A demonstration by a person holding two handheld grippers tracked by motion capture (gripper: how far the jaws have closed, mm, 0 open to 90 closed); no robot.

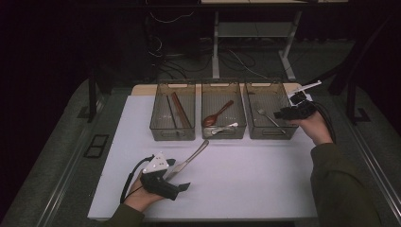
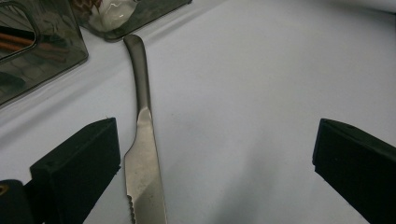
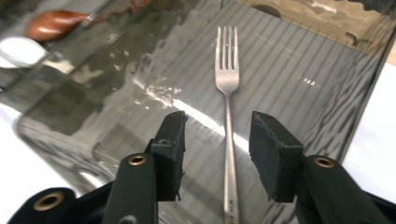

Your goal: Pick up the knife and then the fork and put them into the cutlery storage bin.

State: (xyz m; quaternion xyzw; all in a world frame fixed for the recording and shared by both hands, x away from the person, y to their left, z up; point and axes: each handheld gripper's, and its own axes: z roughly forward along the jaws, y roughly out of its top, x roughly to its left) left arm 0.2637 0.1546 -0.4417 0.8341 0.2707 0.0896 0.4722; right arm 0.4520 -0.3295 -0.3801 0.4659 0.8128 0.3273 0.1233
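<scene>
A steel fork [image 3: 227, 79] lies flat on the floor of the right-hand clear bin [image 1: 272, 133]. My right gripper [image 3: 217, 135] hangs over that bin with its jaws apart on either side of the fork's handle; the pads do not touch it. In the high view the right gripper [image 1: 283, 112] sits at the bin's right rim above the fork [image 1: 268, 117]. A table knife [image 1: 191, 158] lies on the white mat. My left gripper [image 1: 178, 176] rests at its blade end, open wide. The knife [image 2: 144, 154] runs just inside the left jaw, untouched.
Three clear bins stand in a row at the back of the white mat [image 1: 246, 179]. The left bin [image 1: 172, 133] holds brown sticks [image 1: 179, 109]. The middle bin [image 1: 223, 133] holds a wooden spoon [image 1: 217, 115] and a white spoon [image 1: 224, 128].
</scene>
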